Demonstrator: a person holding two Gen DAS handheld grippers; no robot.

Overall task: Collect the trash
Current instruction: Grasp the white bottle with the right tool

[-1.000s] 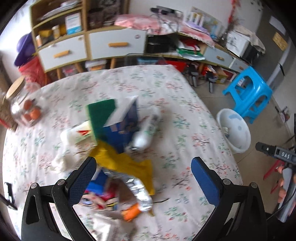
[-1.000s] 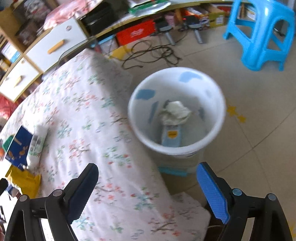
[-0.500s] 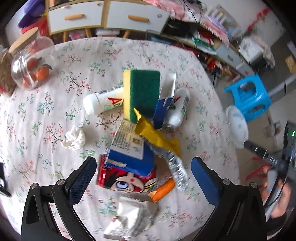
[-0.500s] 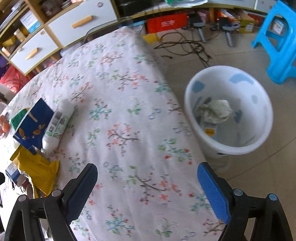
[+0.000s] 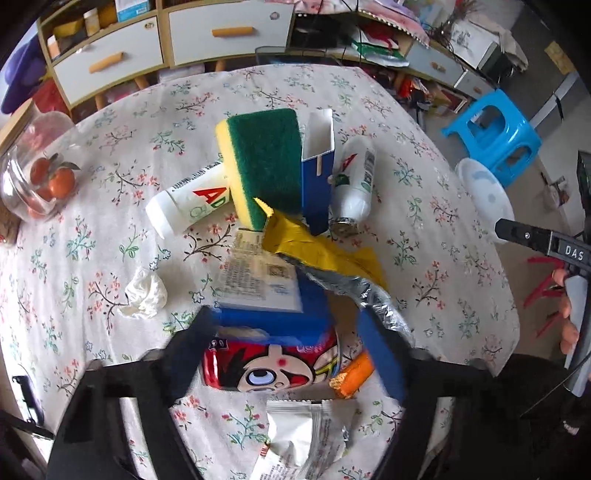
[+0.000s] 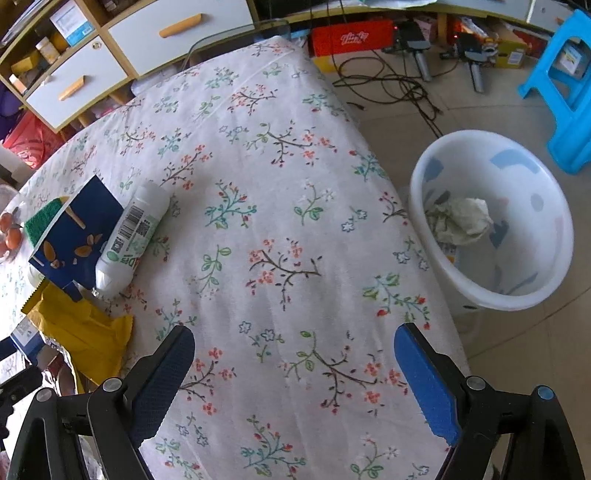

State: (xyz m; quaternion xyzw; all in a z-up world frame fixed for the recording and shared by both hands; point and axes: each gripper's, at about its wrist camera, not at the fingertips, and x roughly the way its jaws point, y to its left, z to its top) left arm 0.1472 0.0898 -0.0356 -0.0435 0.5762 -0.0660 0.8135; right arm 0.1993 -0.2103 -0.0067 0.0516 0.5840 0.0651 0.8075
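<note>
A pile of trash lies on the floral tablecloth (image 5: 424,206): a blue-and-white carton (image 5: 262,291) on a red cartoon packet (image 5: 273,369), a yellow wrapper (image 5: 325,251), a foil wrapper (image 5: 365,295), an orange stick (image 5: 352,374), a white packet (image 5: 306,432), a crumpled tissue (image 5: 144,293), two white bottles (image 5: 188,201) and a blue box (image 5: 317,173). My left gripper (image 5: 284,343) is partly closed, its fingers on either side of the blue-and-white carton. My right gripper (image 6: 293,365) is open and empty over the bare cloth. The white bin (image 6: 498,229) stands on the floor to the right and holds crumpled paper (image 6: 461,221).
A green-and-yellow sponge (image 5: 262,166) leans on the blue box. A glass jar of oranges (image 5: 37,173) stands at the table's left. A blue stool (image 5: 495,133) stands beyond the bin. Drawers (image 5: 218,35) and clutter line the far wall. Cables (image 6: 399,85) lie on the floor.
My left gripper has come down over the pile and its fingers have narrowed around the blue-and-white carton. My right gripper has swung left from over the bin to over the tablecloth.
</note>
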